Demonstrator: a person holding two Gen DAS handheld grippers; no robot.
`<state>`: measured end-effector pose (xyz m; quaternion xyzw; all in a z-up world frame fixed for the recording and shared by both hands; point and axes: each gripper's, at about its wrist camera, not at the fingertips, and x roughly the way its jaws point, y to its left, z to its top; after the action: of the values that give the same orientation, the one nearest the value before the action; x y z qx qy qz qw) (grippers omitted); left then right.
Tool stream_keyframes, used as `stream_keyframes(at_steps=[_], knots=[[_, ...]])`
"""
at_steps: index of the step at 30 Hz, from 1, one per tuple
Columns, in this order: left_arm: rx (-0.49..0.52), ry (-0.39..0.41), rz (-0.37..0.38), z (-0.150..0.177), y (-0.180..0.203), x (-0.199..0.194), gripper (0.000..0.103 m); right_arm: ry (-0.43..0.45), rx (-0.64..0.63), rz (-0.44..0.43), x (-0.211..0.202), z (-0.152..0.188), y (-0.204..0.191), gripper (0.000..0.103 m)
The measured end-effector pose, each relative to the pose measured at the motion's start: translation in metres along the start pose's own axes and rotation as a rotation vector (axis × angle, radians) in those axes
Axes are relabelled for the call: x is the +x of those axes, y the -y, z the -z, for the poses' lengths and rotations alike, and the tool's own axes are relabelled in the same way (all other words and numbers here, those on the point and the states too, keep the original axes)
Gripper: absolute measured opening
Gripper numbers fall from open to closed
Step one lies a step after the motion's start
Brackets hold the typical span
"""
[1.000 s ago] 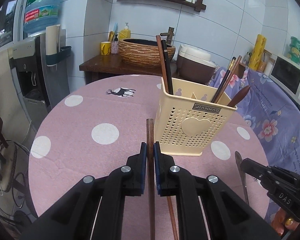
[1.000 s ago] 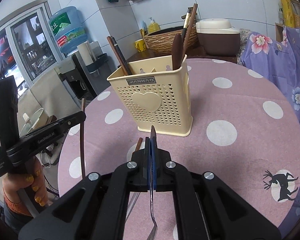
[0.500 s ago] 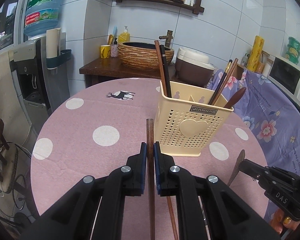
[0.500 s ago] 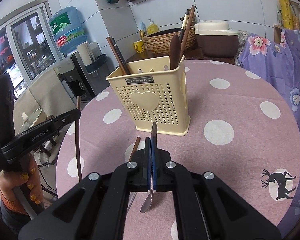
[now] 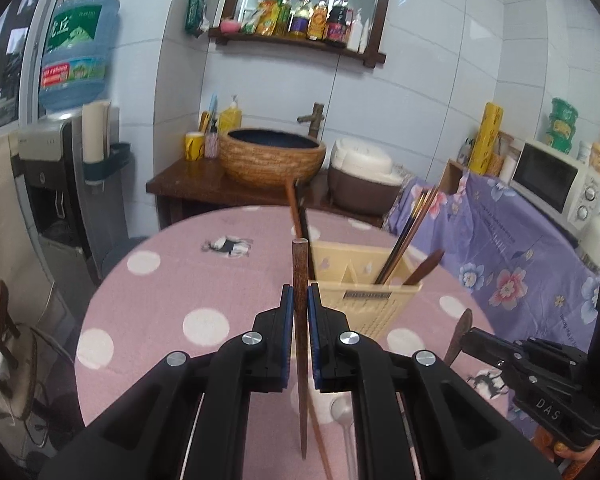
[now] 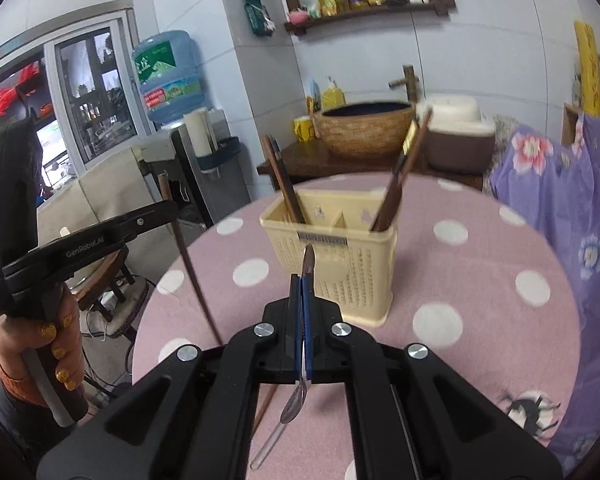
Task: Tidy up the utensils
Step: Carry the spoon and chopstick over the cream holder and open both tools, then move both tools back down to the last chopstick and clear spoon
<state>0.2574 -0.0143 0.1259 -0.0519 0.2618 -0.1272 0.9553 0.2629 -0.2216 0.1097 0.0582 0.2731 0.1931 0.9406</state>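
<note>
My left gripper (image 5: pixel 300 304) is shut on a brown wooden chopstick (image 5: pixel 299 264), held off the pink dotted table (image 5: pixel 204 280) with its blunt end pointing up. The cream perforated utensil basket (image 5: pixel 366 308) stands just beyond and to the right, with chopsticks and a wooden spoon in it. My right gripper (image 6: pixel 302 292) is shut on a metal spoon (image 6: pixel 309 258), handle tip up, in front of the basket (image 6: pixel 340 272). In the right wrist view the left gripper (image 6: pixel 156 212) carries the chopstick (image 6: pixel 192 276) at far left. The right gripper (image 5: pixel 470 334) shows at lower right.
Another brown chopstick (image 5: pixel 320 444) and a metal spoon (image 5: pixel 342 412) lie on the cloth under my grippers. A side table with a woven basin (image 5: pixel 272 156) stands behind, a water dispenser (image 5: pixel 60 168) at left and a flowered purple cover (image 5: pixel 500 248) at right.
Both grippers have risen from the table, each lifting its utensil clear of the cloth. The basket now sits lower in both views. Both grips are unchanged.
</note>
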Motion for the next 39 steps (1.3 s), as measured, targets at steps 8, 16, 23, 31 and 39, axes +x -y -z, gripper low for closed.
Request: stream_keyframes(at_steps=[8,16,23,31,39], knots=[[-0.009,0.164,0.029,-0.107,0.026,-0.023,0.008,0.195,-0.098,0.103,-0.019,-0.109,-0.021,0.002],[-0.020,0.174,-0.015,-0.128,0.037,0.031,0.008,0.184,-0.109,0.194,0.035,-0.131,-0.006,0.002],[-0.039,0.060,-0.032,-0.070,0.019,0.084,0.008,0.095,-0.113,0.223,0.091,-0.082,0.006,0.002],[-0.027,-0.013,-0.028,-0.033,0.011,0.104,0.009,0.029,-0.143,0.243,0.114,-0.045,0.005,0.002],[-0.067,0.009,-0.038,-0.021,-0.015,0.068,0.058,0.080,-0.195,0.257,0.083,-0.031,-0.011,0.009]])
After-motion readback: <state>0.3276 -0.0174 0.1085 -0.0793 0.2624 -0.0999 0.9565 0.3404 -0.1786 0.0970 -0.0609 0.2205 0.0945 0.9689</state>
